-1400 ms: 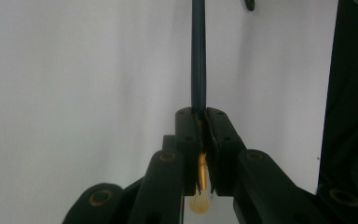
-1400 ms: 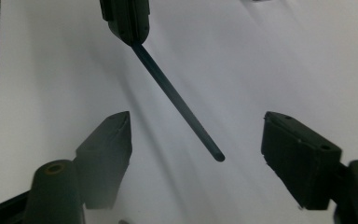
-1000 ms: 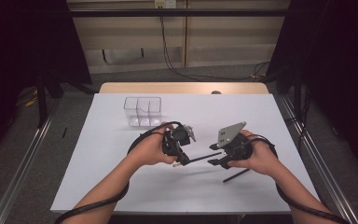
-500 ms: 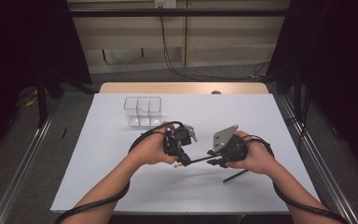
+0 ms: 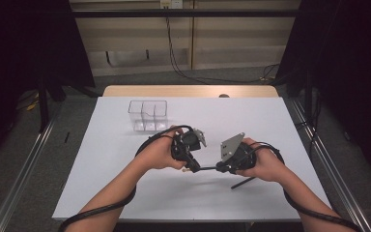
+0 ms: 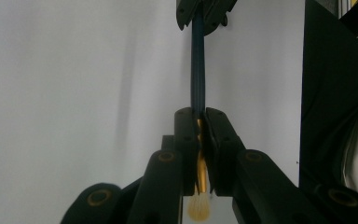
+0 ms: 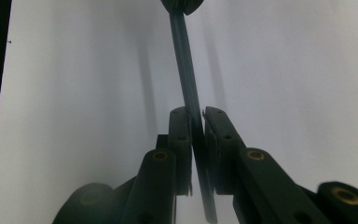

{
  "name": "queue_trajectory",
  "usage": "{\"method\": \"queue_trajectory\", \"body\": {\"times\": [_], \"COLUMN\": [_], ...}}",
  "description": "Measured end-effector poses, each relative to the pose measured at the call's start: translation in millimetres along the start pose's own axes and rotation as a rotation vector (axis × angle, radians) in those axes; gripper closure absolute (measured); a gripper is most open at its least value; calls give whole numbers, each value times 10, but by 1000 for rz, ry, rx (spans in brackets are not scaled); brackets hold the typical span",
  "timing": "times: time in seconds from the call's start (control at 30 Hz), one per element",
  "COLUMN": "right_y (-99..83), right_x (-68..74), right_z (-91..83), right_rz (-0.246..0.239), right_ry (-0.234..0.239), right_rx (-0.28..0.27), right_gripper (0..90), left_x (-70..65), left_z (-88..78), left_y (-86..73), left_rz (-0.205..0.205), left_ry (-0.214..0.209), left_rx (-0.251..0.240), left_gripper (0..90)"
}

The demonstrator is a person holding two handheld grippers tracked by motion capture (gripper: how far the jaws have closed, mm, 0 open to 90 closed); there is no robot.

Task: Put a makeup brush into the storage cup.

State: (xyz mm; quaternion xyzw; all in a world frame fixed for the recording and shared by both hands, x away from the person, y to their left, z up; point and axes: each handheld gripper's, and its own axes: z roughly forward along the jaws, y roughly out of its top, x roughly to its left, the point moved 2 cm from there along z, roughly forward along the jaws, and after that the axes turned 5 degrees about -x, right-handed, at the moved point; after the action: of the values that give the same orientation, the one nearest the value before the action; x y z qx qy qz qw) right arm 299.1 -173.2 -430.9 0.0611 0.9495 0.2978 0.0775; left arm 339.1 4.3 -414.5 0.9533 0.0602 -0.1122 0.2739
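A thin paintbrush (image 5: 206, 169) with a dark blue handle (image 6: 198, 60) spans level between my two grippers above the white table (image 5: 270, 121). My left gripper (image 5: 192, 166) (image 6: 203, 112) is shut on its gold ferrule (image 6: 201, 172), and the pale bristles (image 6: 199, 210) stick out behind the jaws. My right gripper (image 5: 221, 169) (image 7: 195, 112) has just been closing, and its pads now press on the handle (image 7: 186, 60). Each gripper view shows the other gripper at the top: the right gripper (image 6: 205, 11) and the left gripper (image 7: 179, 5).
A clear plastic box (image 5: 148, 115) with several compartments stands on the table beyond the left hand. A dark thin stick (image 5: 244, 182) lies on the table under the right hand. Metal rails run along both sides of the table.
The grey plate on the right gripper has tipped slightly lower and toward the left hand. The left hand and the brush have kept still.
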Motion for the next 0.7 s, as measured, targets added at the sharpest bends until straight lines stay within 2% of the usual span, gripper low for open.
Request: {"method": "queue_trajectory", "body": {"times": [0.13,0.27,0.37,0.57,0.7], "right_y": [-21,-22,-18,-19,-18], "right_x": [3,32,33,18,20], "right_z": [7,39,46,15,26], "right_rz": [-3,-13,-2,22,18], "right_ry": [4,22,28,21,12], "right_rx": [-4,22,21,8,13], "right_gripper": [841,857,858,859,859], "left_x": [9,4,11,35,23], "left_z": [-20,-7,-21,-64,-58], "left_y": [16,24,11,-28,-47], "left_rz": [20,34,42,38,44], "left_ry": [5,14,14,17,9], "left_rx": [-3,-15,-17,-66,-86], "left_gripper": [839,833,831,812,747]}}
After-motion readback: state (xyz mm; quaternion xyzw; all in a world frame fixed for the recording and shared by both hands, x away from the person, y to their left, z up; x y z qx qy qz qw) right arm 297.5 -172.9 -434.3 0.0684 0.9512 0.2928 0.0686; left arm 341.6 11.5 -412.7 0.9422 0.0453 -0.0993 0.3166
